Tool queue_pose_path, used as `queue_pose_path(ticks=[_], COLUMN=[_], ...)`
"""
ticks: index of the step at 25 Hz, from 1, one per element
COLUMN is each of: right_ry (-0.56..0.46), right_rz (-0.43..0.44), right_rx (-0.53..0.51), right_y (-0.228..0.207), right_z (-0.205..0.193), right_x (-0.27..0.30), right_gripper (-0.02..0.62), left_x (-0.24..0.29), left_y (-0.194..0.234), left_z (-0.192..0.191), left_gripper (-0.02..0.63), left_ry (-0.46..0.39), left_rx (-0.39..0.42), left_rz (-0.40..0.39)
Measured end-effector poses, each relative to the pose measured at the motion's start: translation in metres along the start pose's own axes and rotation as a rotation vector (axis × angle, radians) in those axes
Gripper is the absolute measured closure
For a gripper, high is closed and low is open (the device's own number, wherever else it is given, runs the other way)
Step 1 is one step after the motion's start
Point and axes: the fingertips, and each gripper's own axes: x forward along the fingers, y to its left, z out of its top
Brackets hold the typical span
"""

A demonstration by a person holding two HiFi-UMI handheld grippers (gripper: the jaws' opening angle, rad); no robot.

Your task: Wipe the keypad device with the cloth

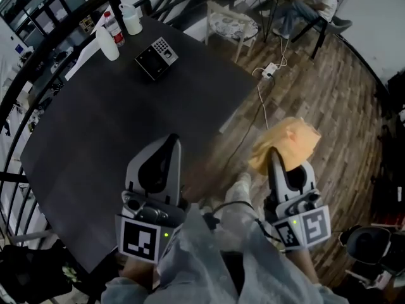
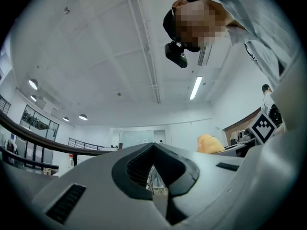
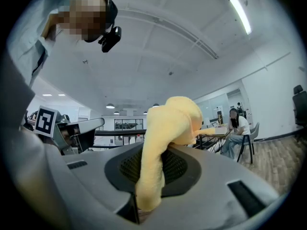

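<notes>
Overhead, the head view looks steeply down at a dark table (image 1: 88,138) standing on a wooden plank floor (image 1: 316,87). The keypad device (image 1: 156,57), a small black unit with a grid of pale keys, lies flat near the table's far edge, well apart from both grippers.

Just beside it on the far left stand a white bottle (image 1: 107,43), a bottle with a red label (image 1: 114,29) and a white container (image 1: 131,19).

At the bottom of the picture, the person's pale sleeves (image 1: 209,258) lead up to the two grippers. The left gripper (image 1: 171,139) sits over the near part of the table. In its own view, which tilts up toward a white ceiling, its jaws are closed tip to tip with nothing between them.

The right gripper (image 1: 273,155) is off the table's right edge, above the floor. Its jaws are clamped on a yellow cloth (image 1: 288,141). In the right gripper view the cloth rises from between the jaws in a narrow pinched strip and bunches into a soft lump above them.

Beyond the table, a white power strip (image 1: 269,70) with a cable lies on the floor, a small white stool (image 1: 231,27) stands near it, and a seated person (image 1: 310,5) is at the far right.
</notes>
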Motion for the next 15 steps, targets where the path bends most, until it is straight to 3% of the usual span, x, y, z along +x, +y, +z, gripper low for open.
queue_pose_path(ticks=[15], right_ry=[-0.013], right_rz=[0.216], right_rx=[-0.014], right_y=[-0.027], right_z=[0.006], right_x=[0.085], right_gripper=[0.525], left_x=[0.026], left_y=[0.023], left_z=[-0.009], left_gripper=[0.594], left_ry=[0.007], left_rx=[0.049], left_rz=[0.222])
